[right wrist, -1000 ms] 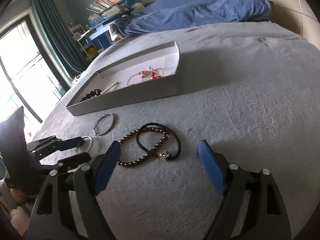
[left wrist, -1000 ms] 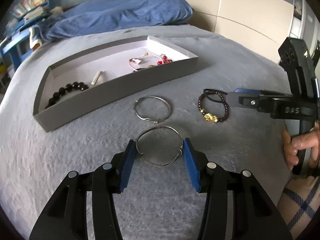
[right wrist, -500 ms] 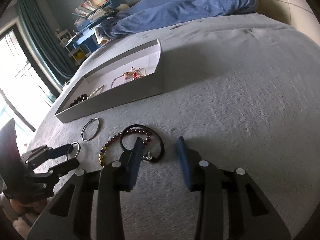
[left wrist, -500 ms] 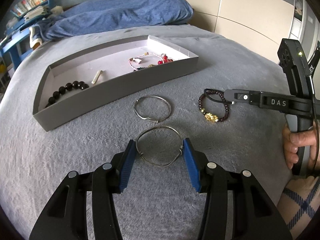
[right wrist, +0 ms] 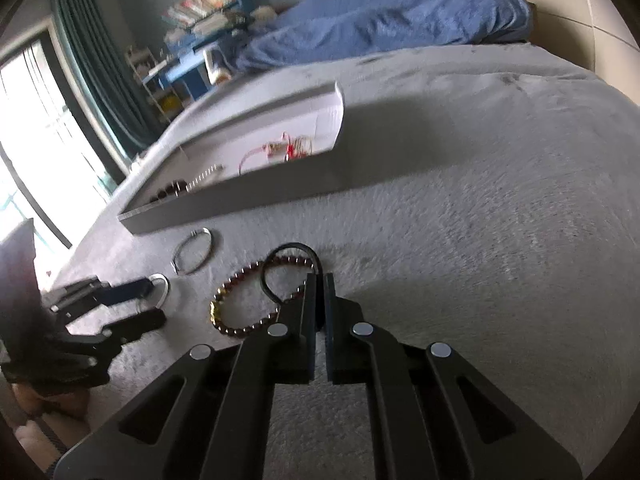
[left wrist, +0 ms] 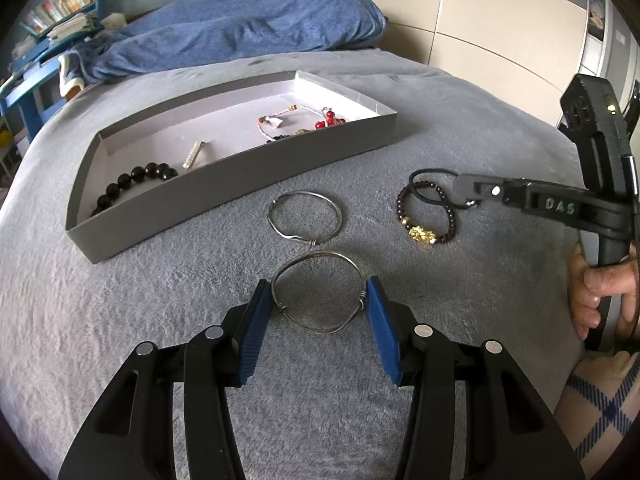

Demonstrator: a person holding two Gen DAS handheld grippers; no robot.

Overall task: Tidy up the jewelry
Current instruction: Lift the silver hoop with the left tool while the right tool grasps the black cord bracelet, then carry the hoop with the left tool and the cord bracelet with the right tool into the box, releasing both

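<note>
My left gripper (left wrist: 318,296) is shut on a silver wire bangle (left wrist: 320,258), its blue pads touching both sides, low over the grey bed. A second silver bangle (left wrist: 306,216) lies just beyond it. My right gripper (right wrist: 318,280) is shut on a black cord bracelet (right wrist: 290,250) that lies over a dark red bead bracelet with gold beads (right wrist: 234,312). In the left wrist view the right gripper (left wrist: 464,188) pinches the black cord (left wrist: 424,176) beside the bead bracelet (left wrist: 424,232). A grey tray (left wrist: 240,178) holds several pieces of jewelry.
A blue duvet (left wrist: 248,28) lies at the head of the bed behind the tray. A blue shelf with books (right wrist: 200,4) and a curtained window (right wrist: 100,80) stand to the left. Beige wardrobe doors (left wrist: 500,24) are on the right.
My right gripper went from wide open to shut on the black cord bracelet and moved in over it. My left gripper stayed still on the bangle.
</note>
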